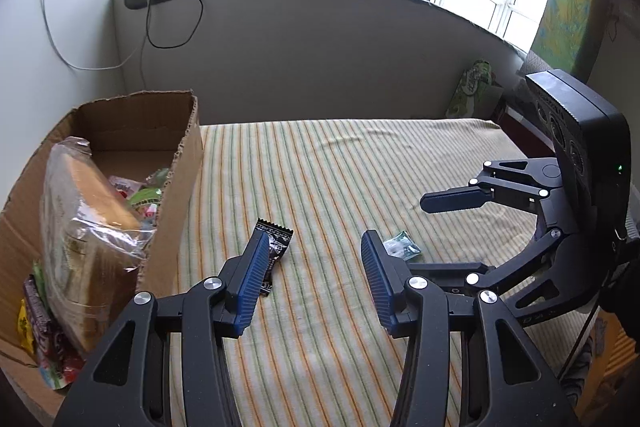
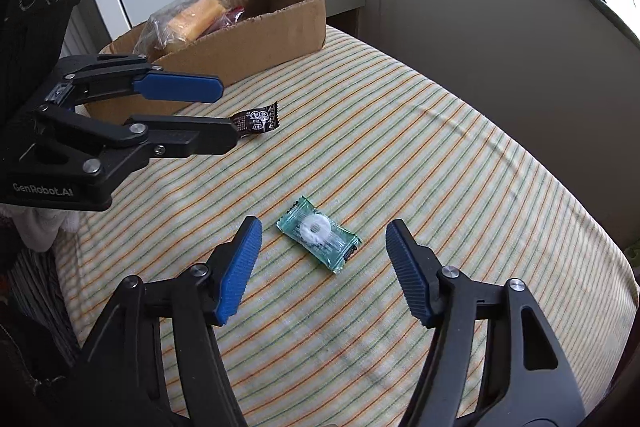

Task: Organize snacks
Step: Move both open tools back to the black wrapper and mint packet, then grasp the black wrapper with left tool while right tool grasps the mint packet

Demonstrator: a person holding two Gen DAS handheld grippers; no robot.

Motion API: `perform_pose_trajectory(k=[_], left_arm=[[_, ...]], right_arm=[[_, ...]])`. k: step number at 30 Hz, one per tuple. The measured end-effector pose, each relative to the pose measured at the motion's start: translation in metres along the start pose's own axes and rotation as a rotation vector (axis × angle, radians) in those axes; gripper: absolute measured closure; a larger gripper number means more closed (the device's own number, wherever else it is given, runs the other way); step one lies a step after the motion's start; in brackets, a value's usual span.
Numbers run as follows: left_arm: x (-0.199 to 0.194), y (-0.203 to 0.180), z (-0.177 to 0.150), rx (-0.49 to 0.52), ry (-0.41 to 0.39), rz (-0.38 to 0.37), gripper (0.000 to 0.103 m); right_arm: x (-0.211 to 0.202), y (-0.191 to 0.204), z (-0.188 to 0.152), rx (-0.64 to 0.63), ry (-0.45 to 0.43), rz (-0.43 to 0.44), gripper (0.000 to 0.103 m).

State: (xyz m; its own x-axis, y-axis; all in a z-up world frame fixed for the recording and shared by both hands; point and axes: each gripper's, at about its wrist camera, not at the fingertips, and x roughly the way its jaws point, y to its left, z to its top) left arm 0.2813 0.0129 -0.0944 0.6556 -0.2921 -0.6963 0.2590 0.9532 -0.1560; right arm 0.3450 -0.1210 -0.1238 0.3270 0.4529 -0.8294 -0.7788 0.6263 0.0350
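Green-wrapped mint (image 2: 319, 234) lies diagonally between the right gripper's (image 2: 323, 254) spread jaws; left gripper (image 1: 311, 267), also spread, nears the black sachet (image 1: 276, 247).

The left gripper (image 1: 312, 267) fills the lower part of the left wrist view, its two blue-padded fingers (image 1: 252, 283) spread wide with nothing between them. The right gripper (image 2: 322, 259) stands the same way in the lower part of the right wrist view, jaws wide apart and holding nothing. Each gripper shows at the side edge of the other's view, also parted.
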Motion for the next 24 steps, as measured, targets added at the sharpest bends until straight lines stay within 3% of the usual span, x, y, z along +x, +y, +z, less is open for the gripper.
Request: perform_pose_trajectory(k=[13, 21, 24], left_arm=[[0.031, 0.008, 0.003, -0.018, 0.074, 0.048, 0.056], [0.038, 0.01, 0.003, -0.015, 0.08, 0.081, 0.056], [0.038, 0.01, 0.003, -0.008, 0.086, 0.088, 0.056]], right_arm=[[0.019, -0.008, 0.001, -0.076, 0.01, 0.064, 0.043], [0.024, -0.004, 0.003, -0.106, 0.009, 0.086, 0.044], [0.023, -0.005, 0.002, -0.106, 0.012, 0.082, 0.048]])
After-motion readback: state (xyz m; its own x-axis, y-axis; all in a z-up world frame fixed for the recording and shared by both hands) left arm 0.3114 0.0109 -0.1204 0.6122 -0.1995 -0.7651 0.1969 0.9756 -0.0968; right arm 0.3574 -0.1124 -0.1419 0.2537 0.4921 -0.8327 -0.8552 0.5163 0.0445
